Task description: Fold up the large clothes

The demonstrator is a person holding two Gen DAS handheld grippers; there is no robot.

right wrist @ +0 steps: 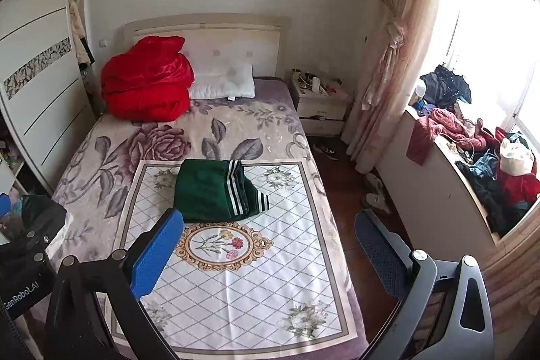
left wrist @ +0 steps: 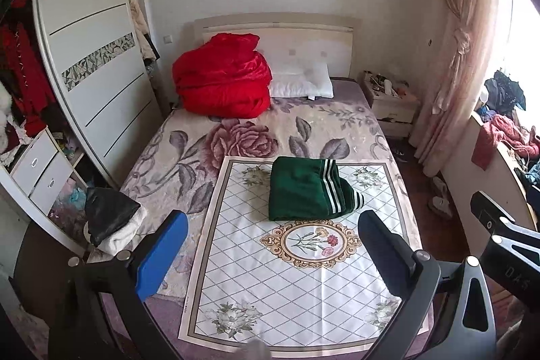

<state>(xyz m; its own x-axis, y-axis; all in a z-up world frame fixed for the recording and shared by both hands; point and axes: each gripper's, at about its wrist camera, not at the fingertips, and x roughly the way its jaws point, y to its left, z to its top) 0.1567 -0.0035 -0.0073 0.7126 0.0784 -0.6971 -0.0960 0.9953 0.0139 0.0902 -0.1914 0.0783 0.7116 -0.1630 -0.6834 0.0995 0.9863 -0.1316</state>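
**Green garment folded on the mat, both grippers clear**

While the left gripper (left wrist: 270,262) hangs spread and empty above the bed (left wrist: 158,157), the green garment (left wrist: 310,191) lies folded on the mat (left wrist: 303,292) — next, judge whether its striped edge needs squaring. Left, drawers (left wrist: 40,171) stand shut.

Right view: right gripper (right wrist: 266,252) also spread, empty — the sill box (right wrist: 435,191) overflows with clothes (right wrist: 486,164).

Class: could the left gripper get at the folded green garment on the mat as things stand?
Probably yes. The left gripper is open and holds nothing, and only bare patterned mat lies between it and the folded green garment. Nothing covers the garment.
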